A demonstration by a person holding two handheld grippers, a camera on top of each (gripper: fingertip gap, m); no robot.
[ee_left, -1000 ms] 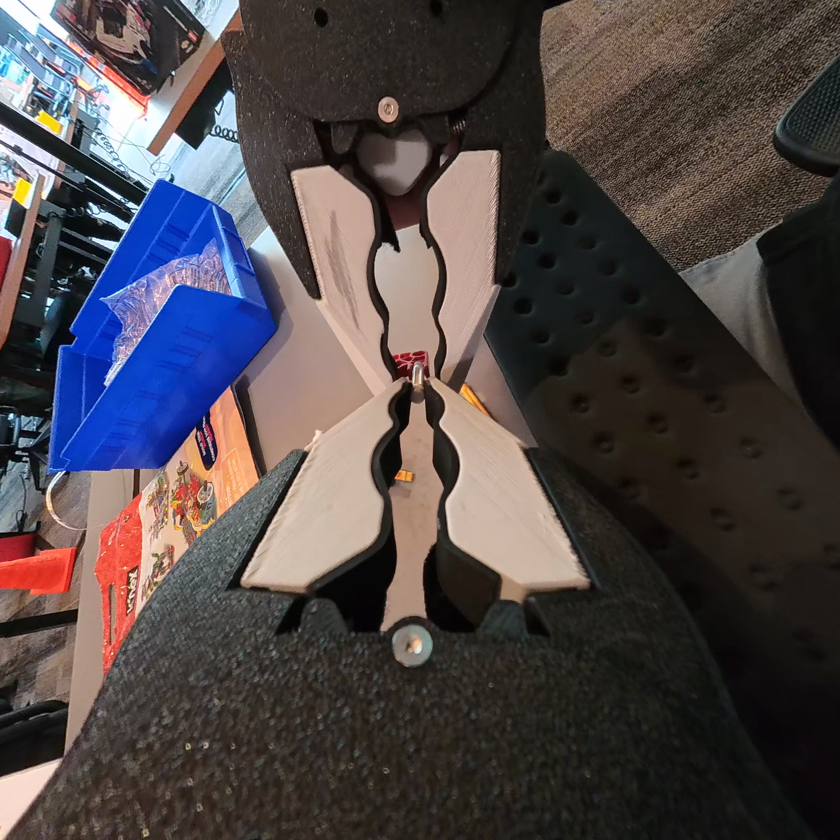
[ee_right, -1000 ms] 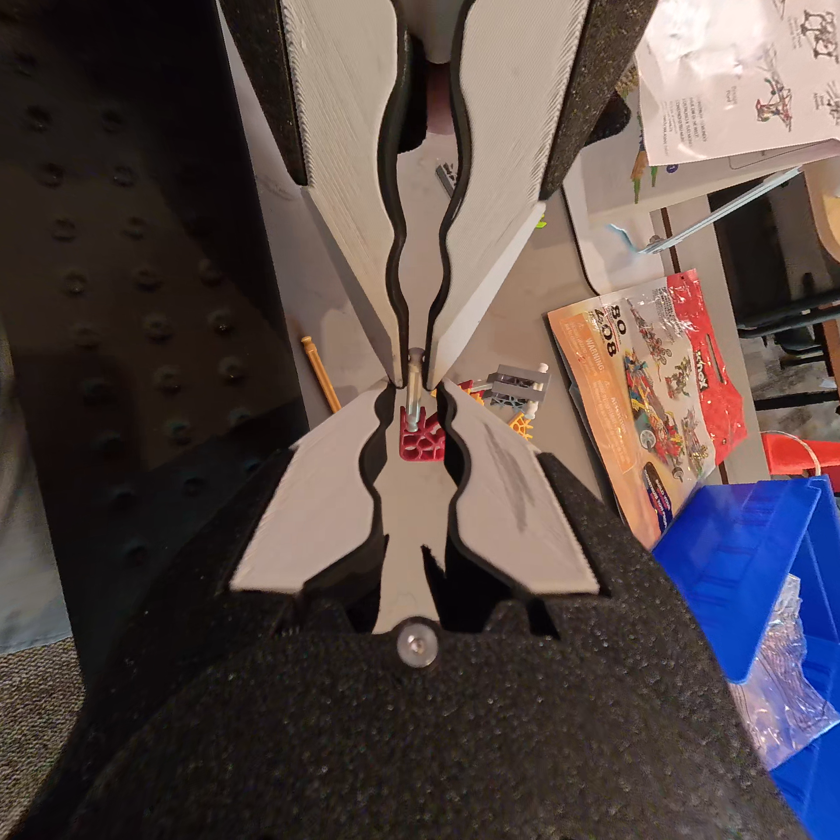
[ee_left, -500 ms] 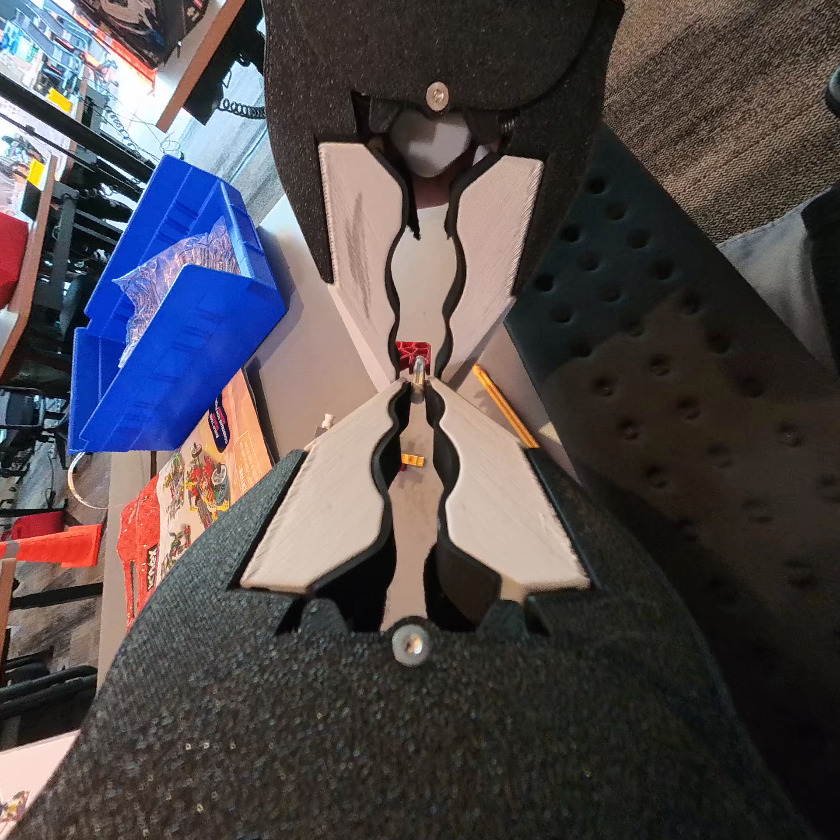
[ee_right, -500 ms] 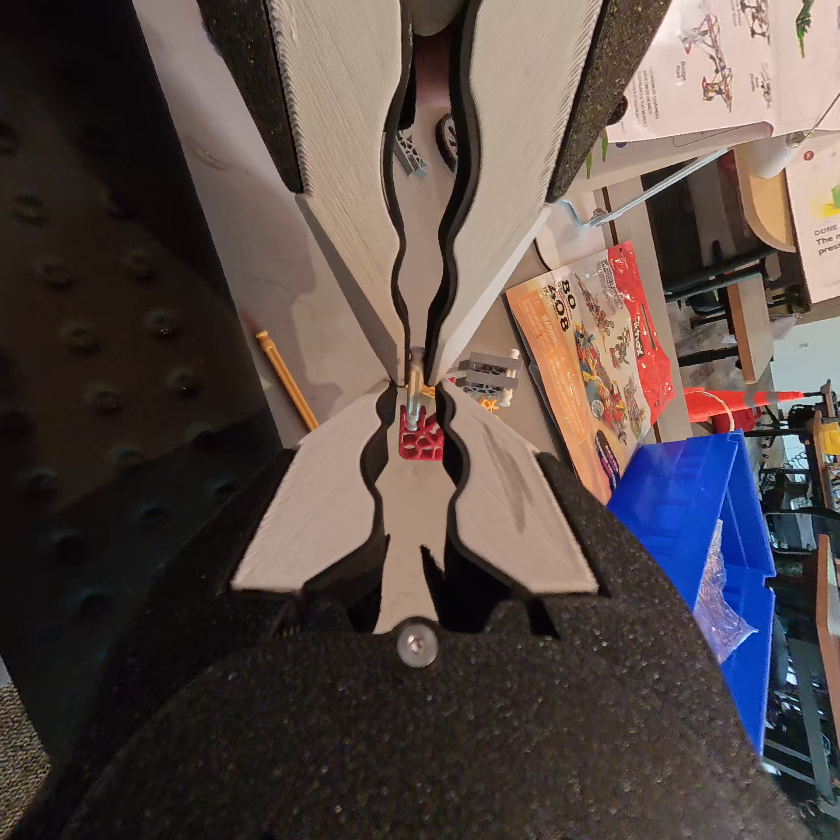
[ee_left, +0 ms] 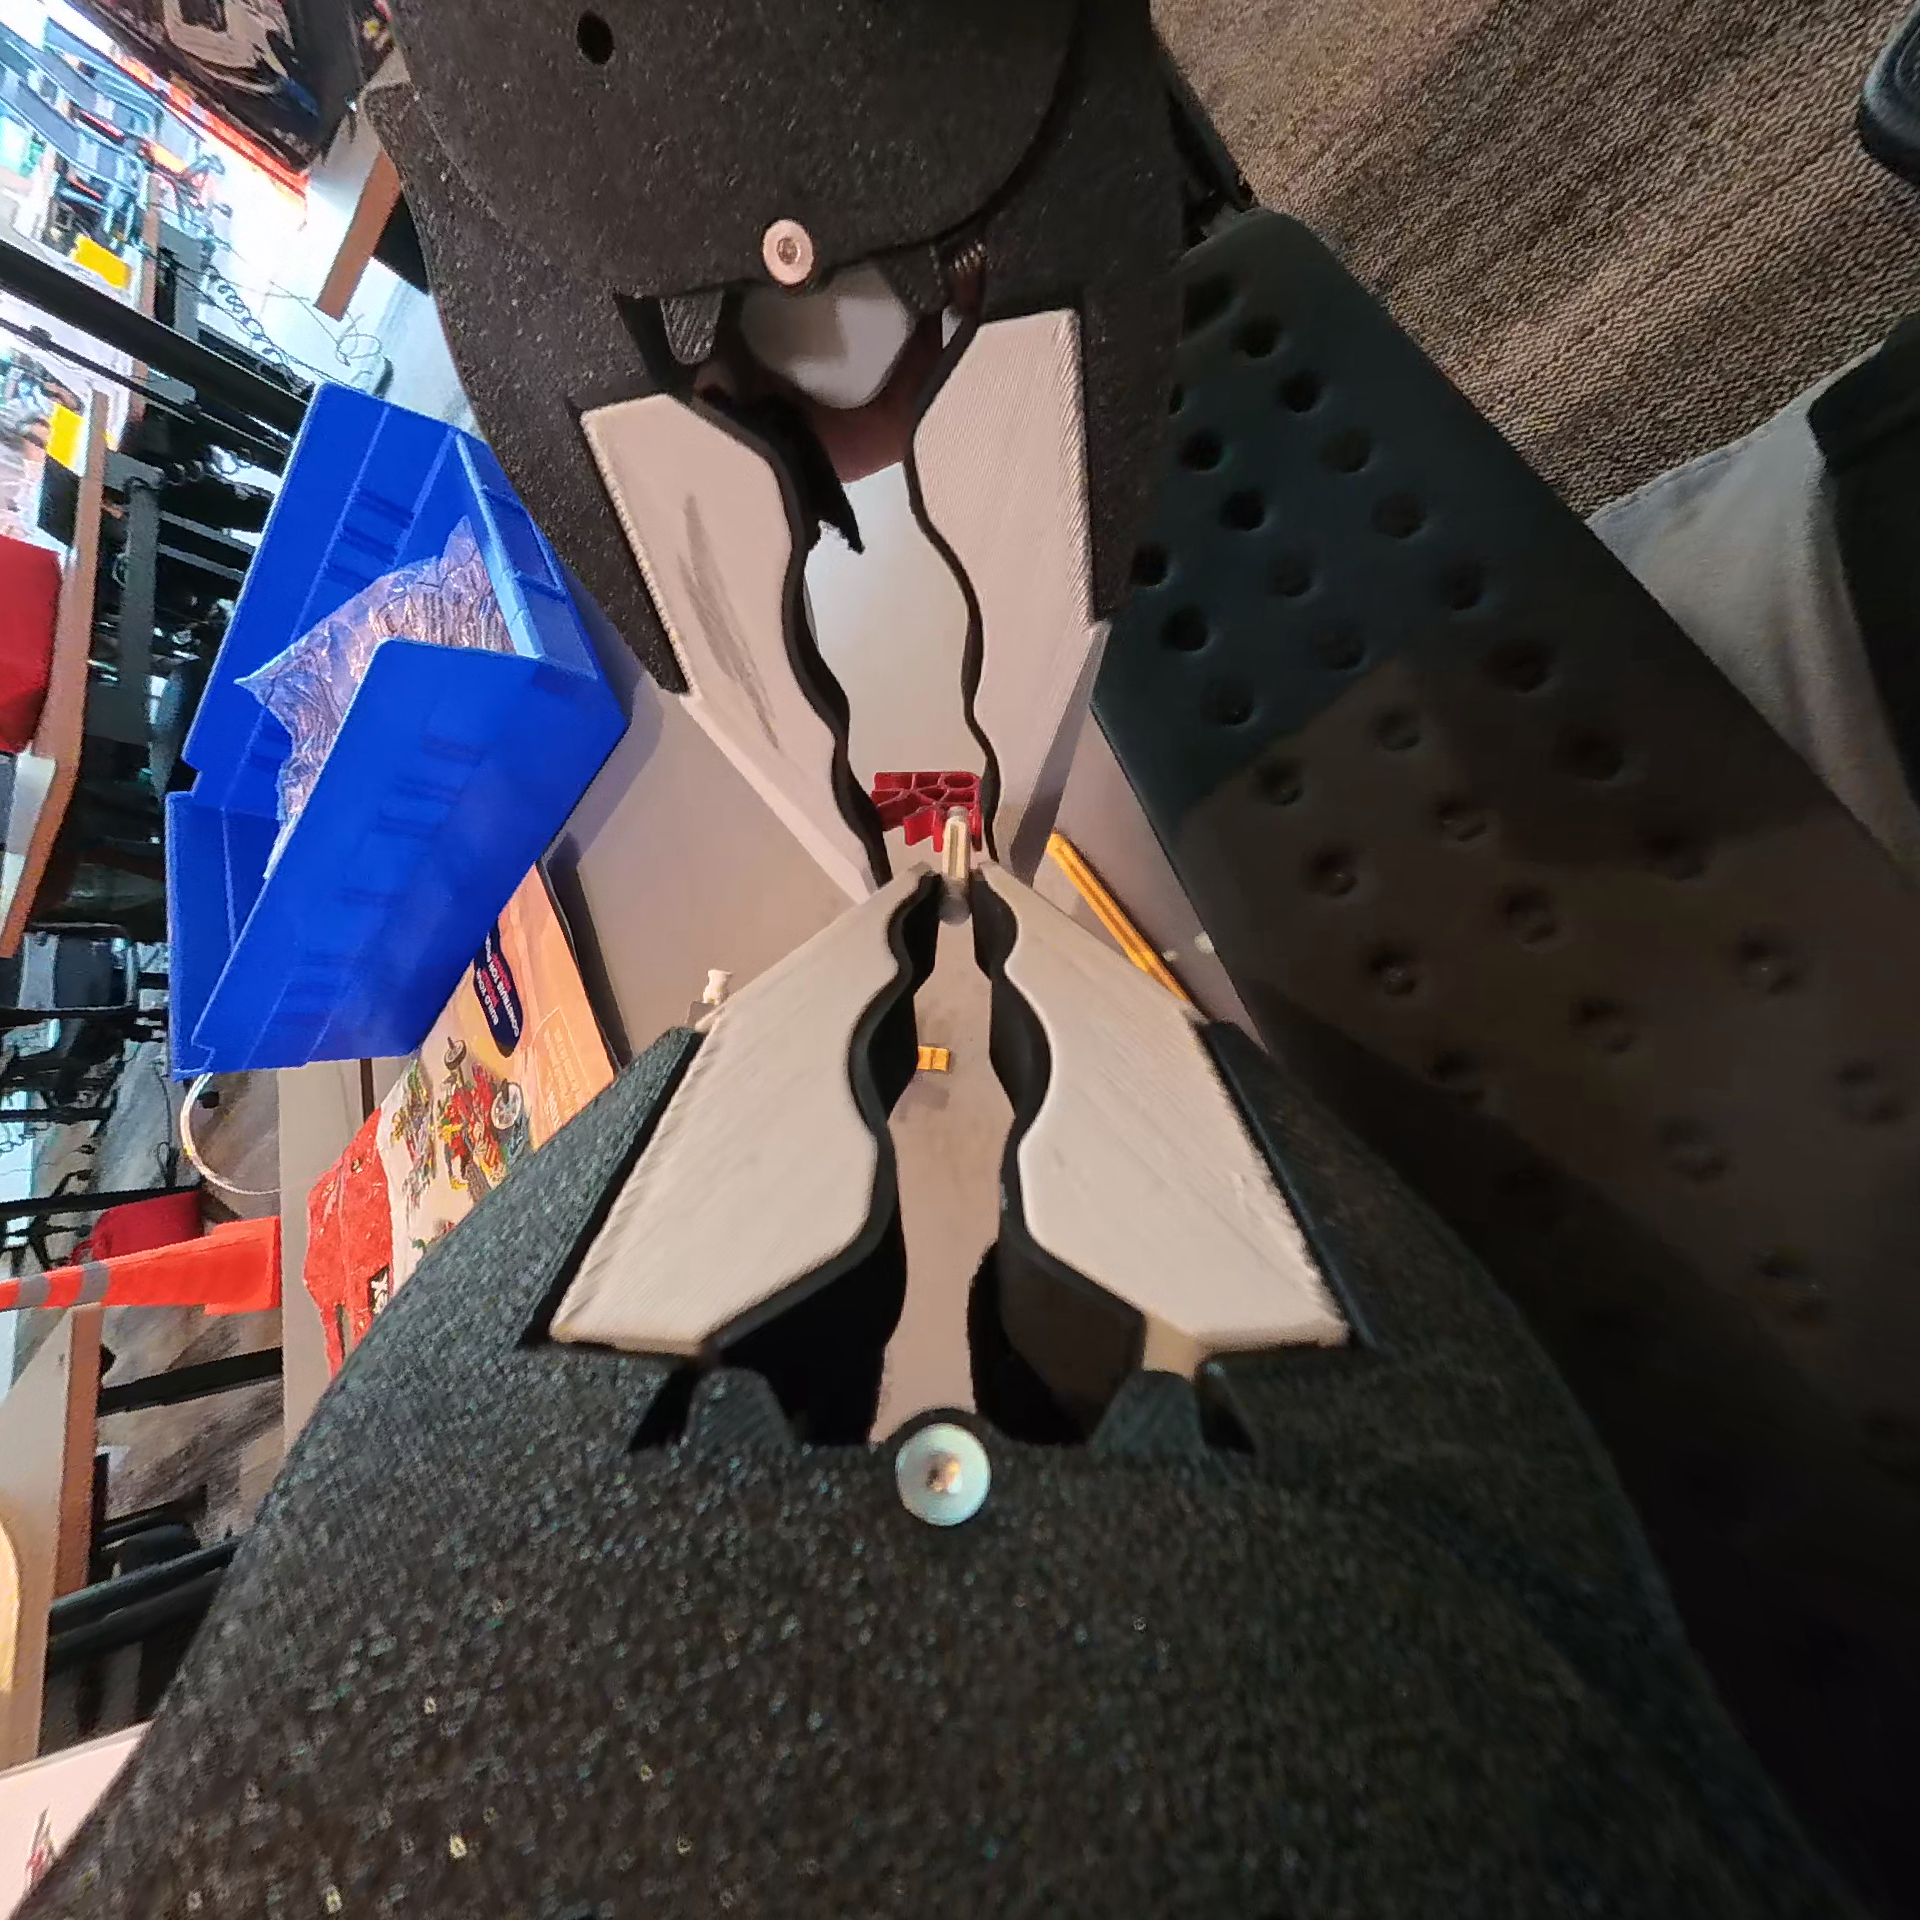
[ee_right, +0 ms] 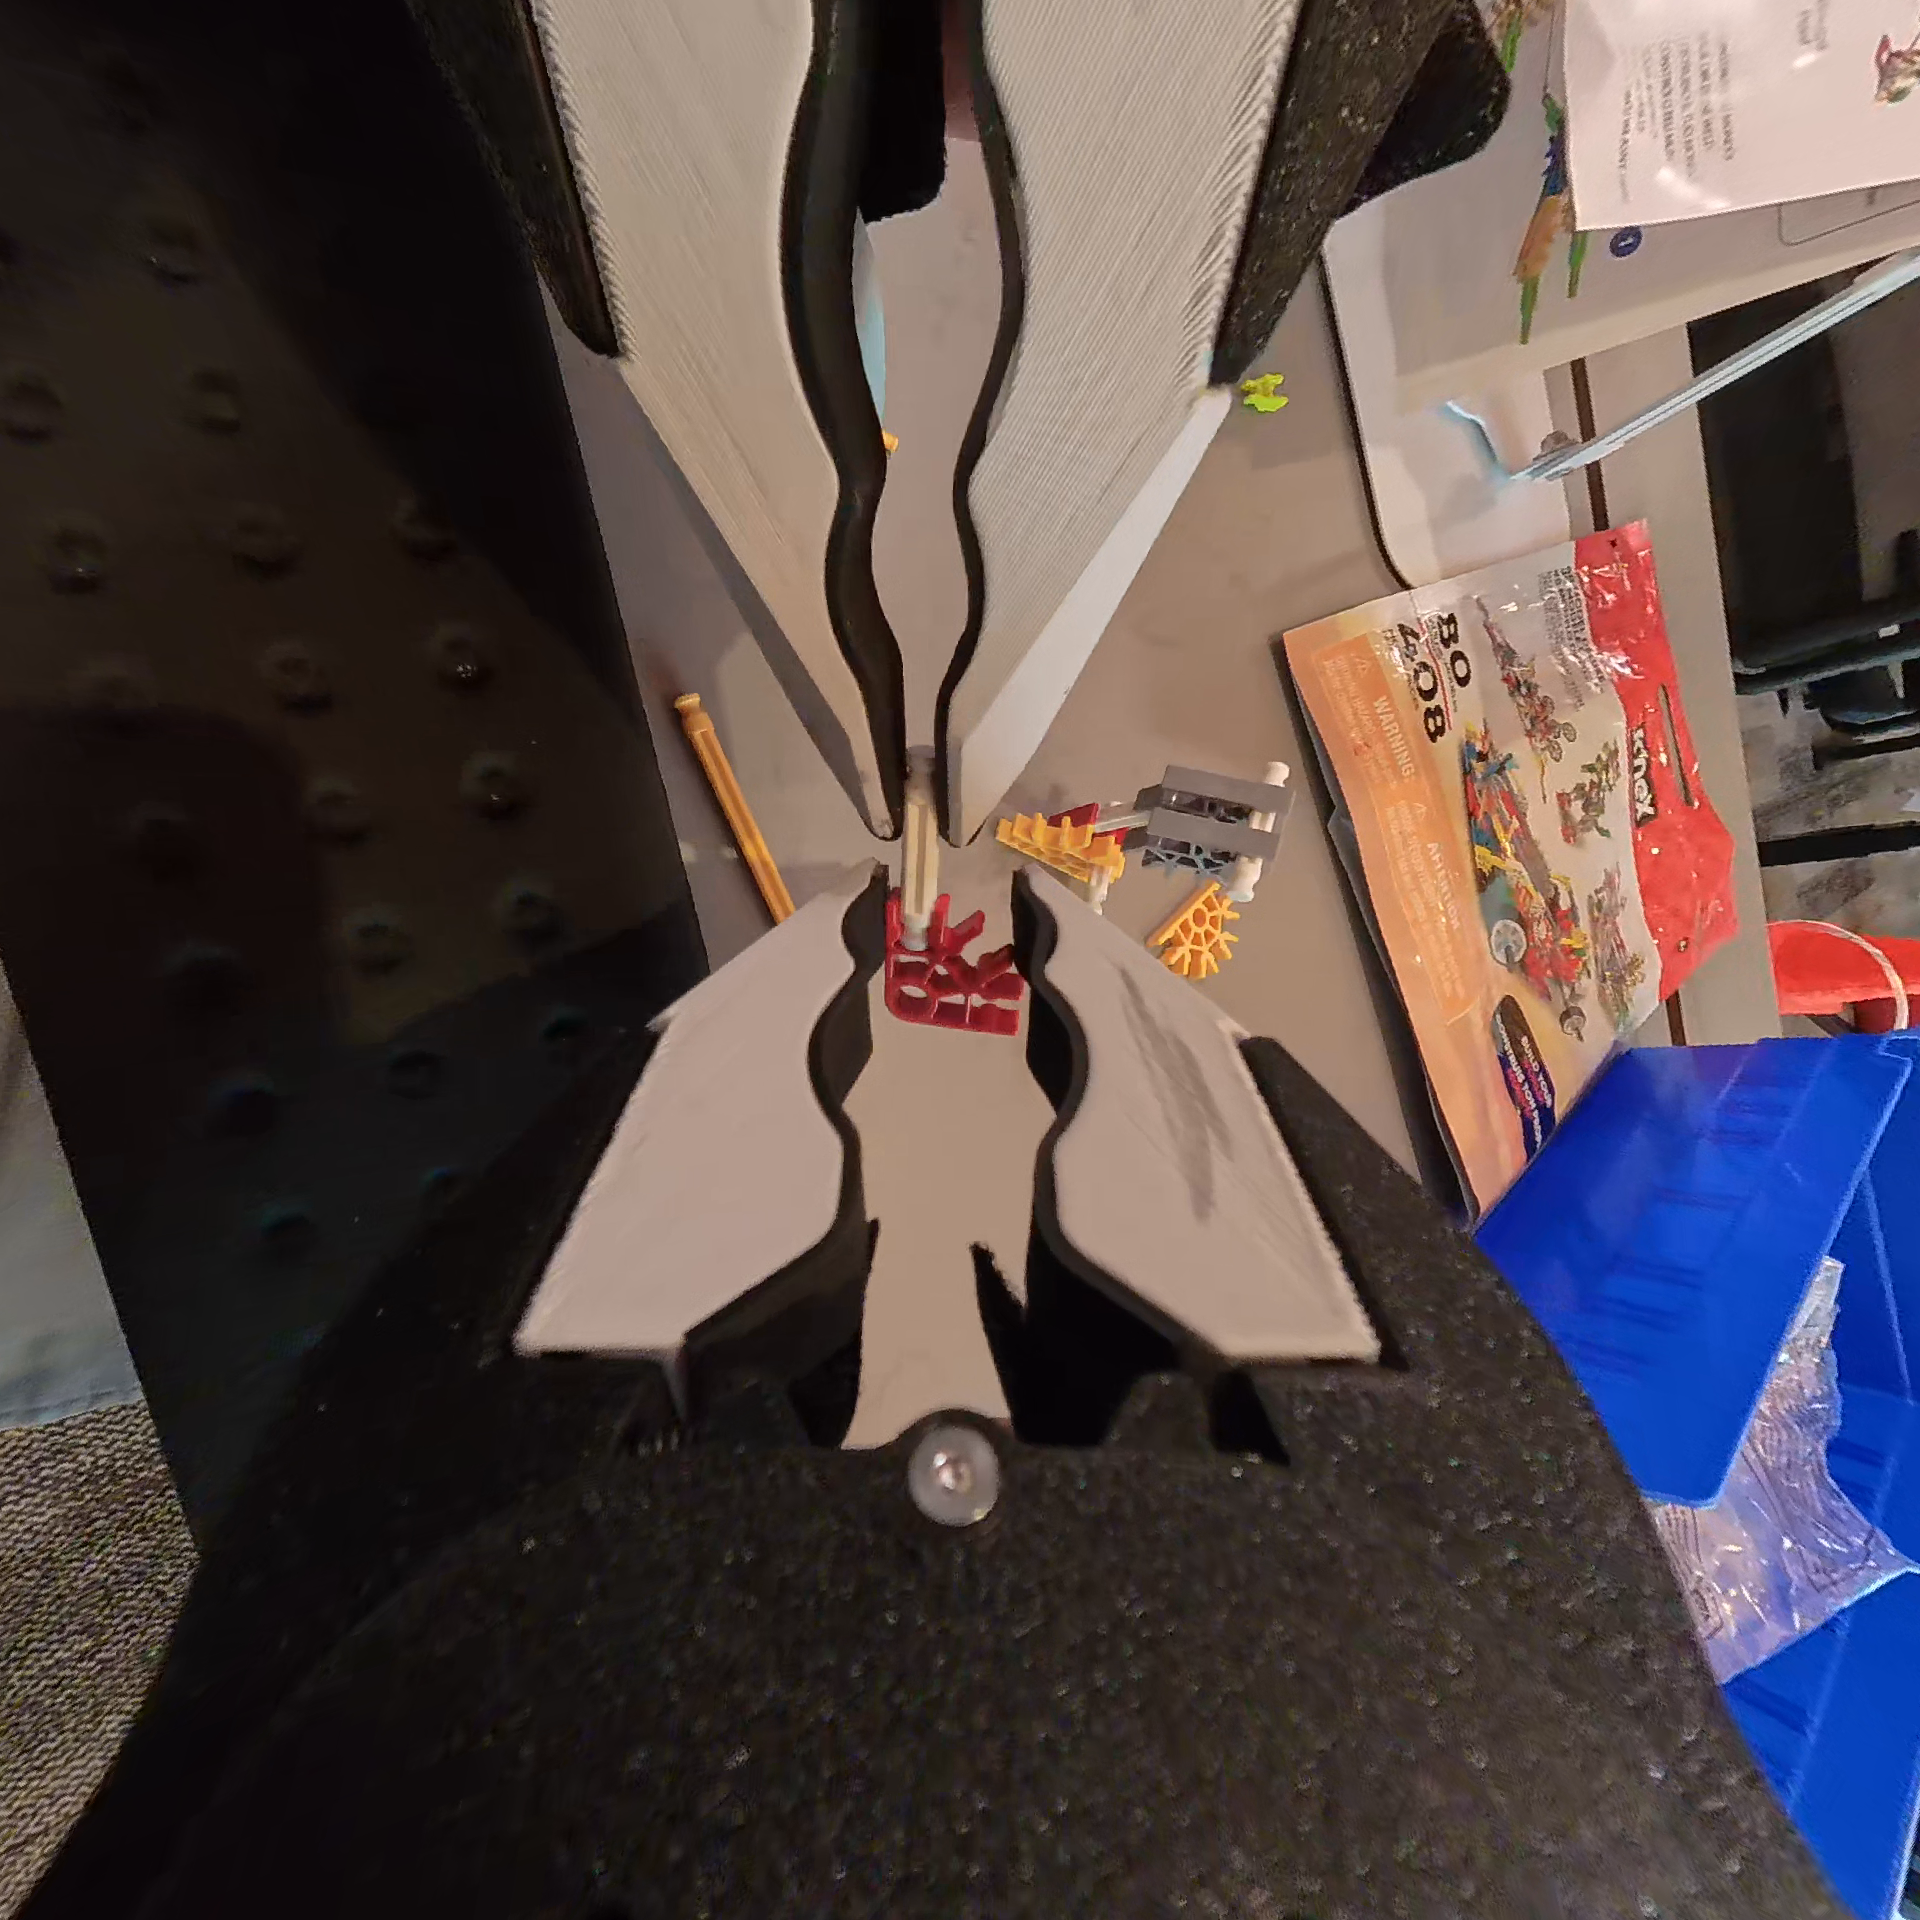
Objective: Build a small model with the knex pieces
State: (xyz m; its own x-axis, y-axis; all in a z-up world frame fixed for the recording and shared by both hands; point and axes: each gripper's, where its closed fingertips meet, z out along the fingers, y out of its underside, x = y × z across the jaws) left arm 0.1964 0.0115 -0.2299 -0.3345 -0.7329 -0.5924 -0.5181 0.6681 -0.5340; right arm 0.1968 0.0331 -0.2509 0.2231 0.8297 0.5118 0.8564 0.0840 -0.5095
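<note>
The light, stiff pale rod (ee_right: pixel 918 847), plugged into the red connector (ee_right: pixel 951 982) above the table (ee_right: pixel 1195 644), was pinched at its free end by the left hand-held gripper (ee_left: pixel 956 883). The right hand-held gripper (ee_right: pixel 951 899) flanked the small, rigid connector, which is best gripped by its flat edges. Its jaws stood wider than half a second earlier, and whether they touched the connector was unclear.

Printed lettering and large numerals run across a red-and-orange toy bag (ee_right: pixel 1507 831) lying on the grey table (ee_right: pixel 1195 582) at right. Beyond it, at far right, a white instruction sheet (ee_right: pixel 1745 94) carries small lines of text beside coloured figures.
</note>
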